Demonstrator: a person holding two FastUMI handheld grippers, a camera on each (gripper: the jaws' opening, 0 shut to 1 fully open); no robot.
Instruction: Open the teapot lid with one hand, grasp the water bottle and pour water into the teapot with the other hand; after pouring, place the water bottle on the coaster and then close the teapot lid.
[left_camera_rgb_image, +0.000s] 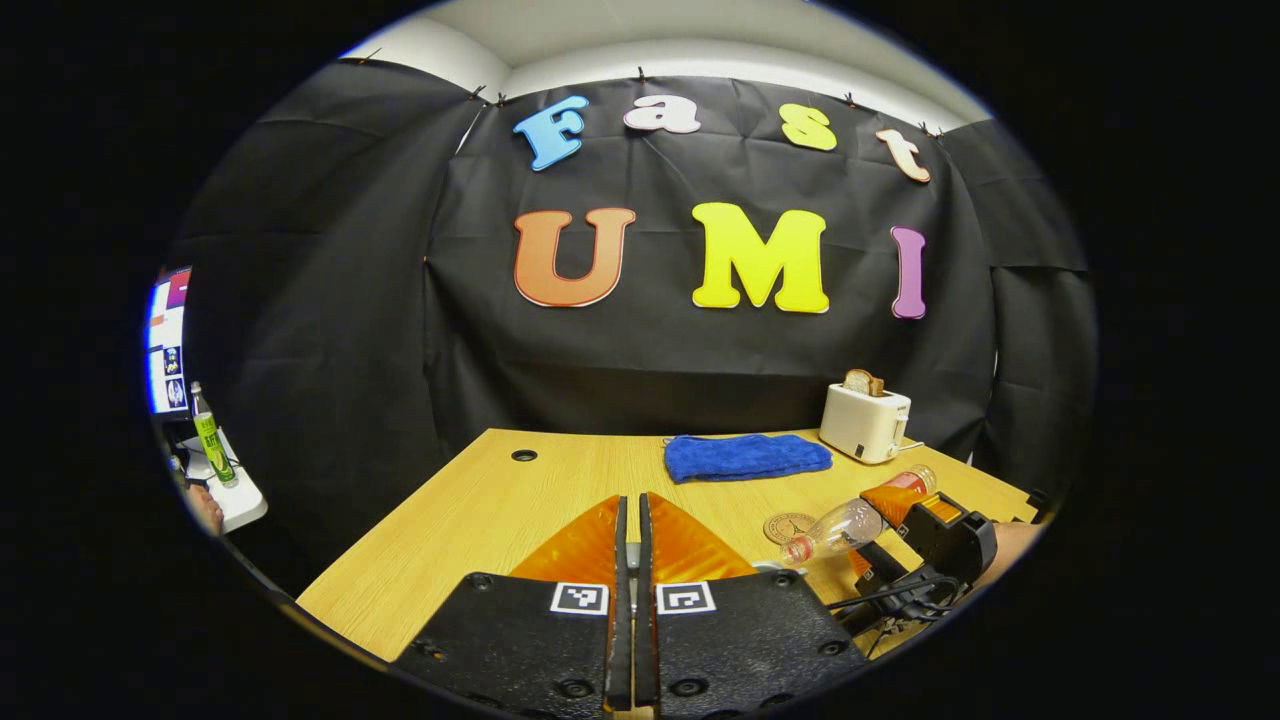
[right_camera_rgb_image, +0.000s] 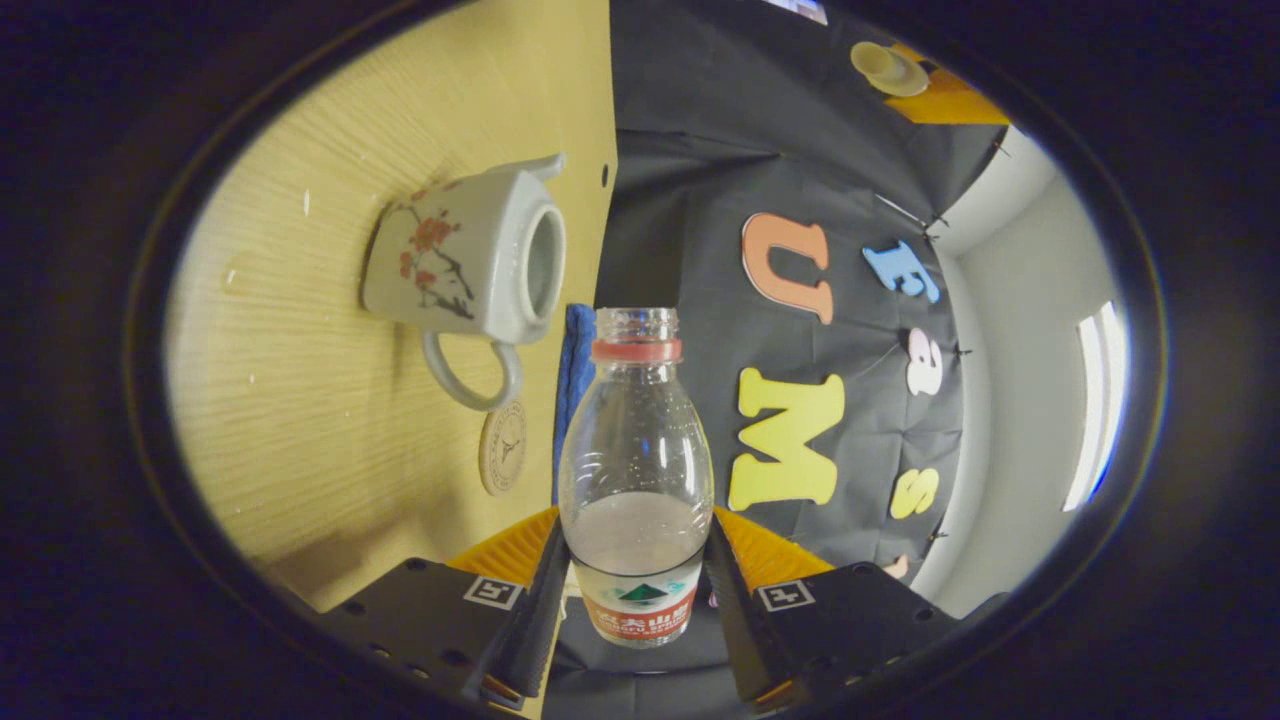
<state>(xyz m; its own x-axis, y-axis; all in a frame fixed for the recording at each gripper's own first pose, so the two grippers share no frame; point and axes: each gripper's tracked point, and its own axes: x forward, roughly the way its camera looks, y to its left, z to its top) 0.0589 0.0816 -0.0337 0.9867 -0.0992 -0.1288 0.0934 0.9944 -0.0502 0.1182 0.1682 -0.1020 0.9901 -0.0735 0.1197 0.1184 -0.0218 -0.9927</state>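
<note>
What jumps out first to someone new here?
The water bottle clamped in the right gripper, tipped toward the teapot, whose top is open. Behind, in the left gripper view, a blue cloth and a toaster sit on the table.

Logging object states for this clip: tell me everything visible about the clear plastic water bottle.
The clear plastic water bottle has ribbed shoulders, a red neck ring, an uncapped mouth and a red-and-white label near its base. The right gripper is shut on its lower body, both fingers pressing at the label. A little water sits in it. In the left gripper view the bottle is tipped, mouth pointing down-left above the light wooden table. Its mouth aims near the open white ceramic teapot; no water stream is discernible.
</note>
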